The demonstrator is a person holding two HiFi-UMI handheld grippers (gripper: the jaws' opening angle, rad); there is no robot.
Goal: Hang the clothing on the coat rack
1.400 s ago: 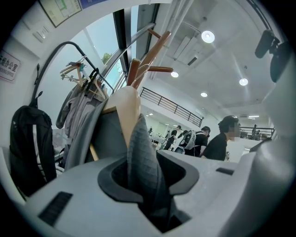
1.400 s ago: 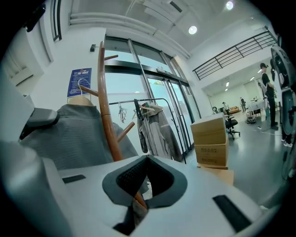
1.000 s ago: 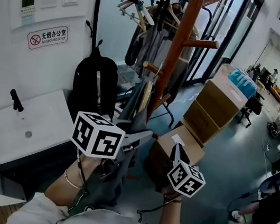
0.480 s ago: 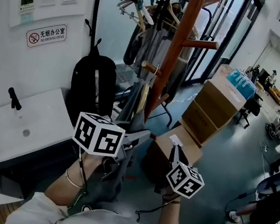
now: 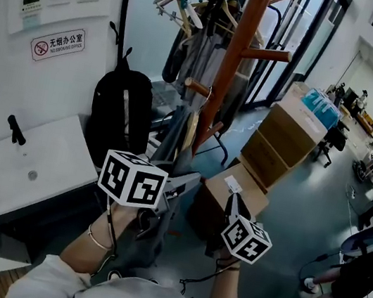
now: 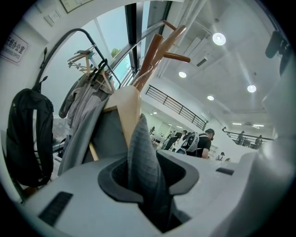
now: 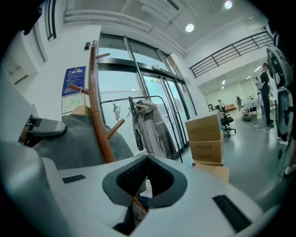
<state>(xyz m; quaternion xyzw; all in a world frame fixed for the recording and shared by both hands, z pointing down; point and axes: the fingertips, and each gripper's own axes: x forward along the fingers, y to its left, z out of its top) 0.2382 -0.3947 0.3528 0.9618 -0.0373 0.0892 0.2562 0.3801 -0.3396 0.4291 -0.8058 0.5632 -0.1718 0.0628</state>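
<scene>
Office, wooden coat rack [image 5: 237, 54], left gripper [image 6: 148, 175] clamping grey garment [image 6: 140, 148] (on a hanger [image 6: 128, 109]), right gripper [image 7: 146, 161] closed, empty

Both forearms reach forward from the bottom of the head view, the left forearm [image 5: 82, 251] bare and the right forearm [image 5: 226, 294] close beside it. Each hand carries a claw pointing almost level. The left claw [image 5: 185, 179] has its jaws clamped on a fold of grey garment [image 6: 143, 152]. The right claw [image 5: 233, 199], set lower, has its jaws together at the tips, gripping nothing.
</scene>
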